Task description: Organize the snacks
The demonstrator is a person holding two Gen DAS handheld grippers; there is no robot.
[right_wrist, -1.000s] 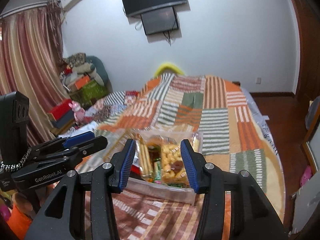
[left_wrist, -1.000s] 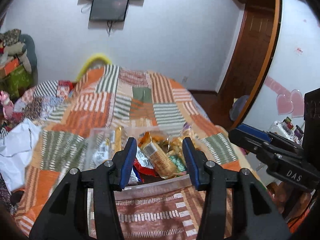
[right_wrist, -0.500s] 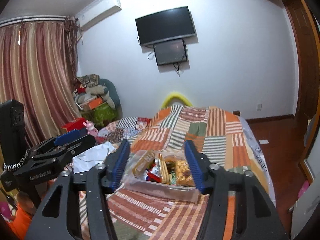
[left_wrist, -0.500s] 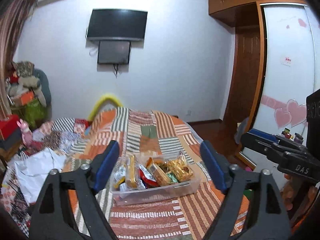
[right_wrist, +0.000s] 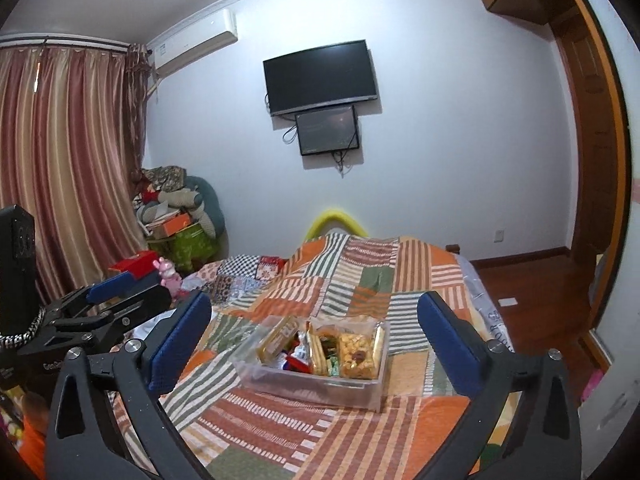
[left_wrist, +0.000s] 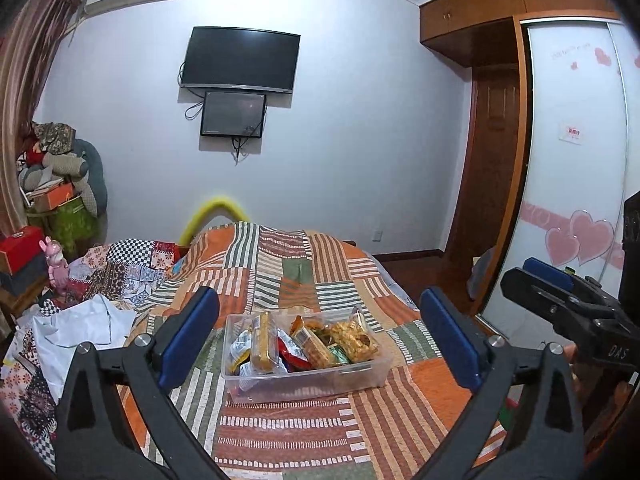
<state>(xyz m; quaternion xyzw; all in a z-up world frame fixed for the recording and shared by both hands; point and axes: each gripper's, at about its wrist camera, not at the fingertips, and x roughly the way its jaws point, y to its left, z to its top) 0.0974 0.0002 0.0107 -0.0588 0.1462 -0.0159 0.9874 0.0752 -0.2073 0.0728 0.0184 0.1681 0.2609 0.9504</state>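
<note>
While the left gripper (left_wrist: 320,336) hangs wide and empty, the clear snack bin (left_wrist: 306,376) sits on the patchwork bed (left_wrist: 288,280) straight ahead, between its fingers, packets standing in rows. From the right wrist, the right gripper (right_wrist: 314,338) also gapes empty, the bin ahead. Everything looks binned; a careful finish would keep both grippers clear of its rim.
</note>
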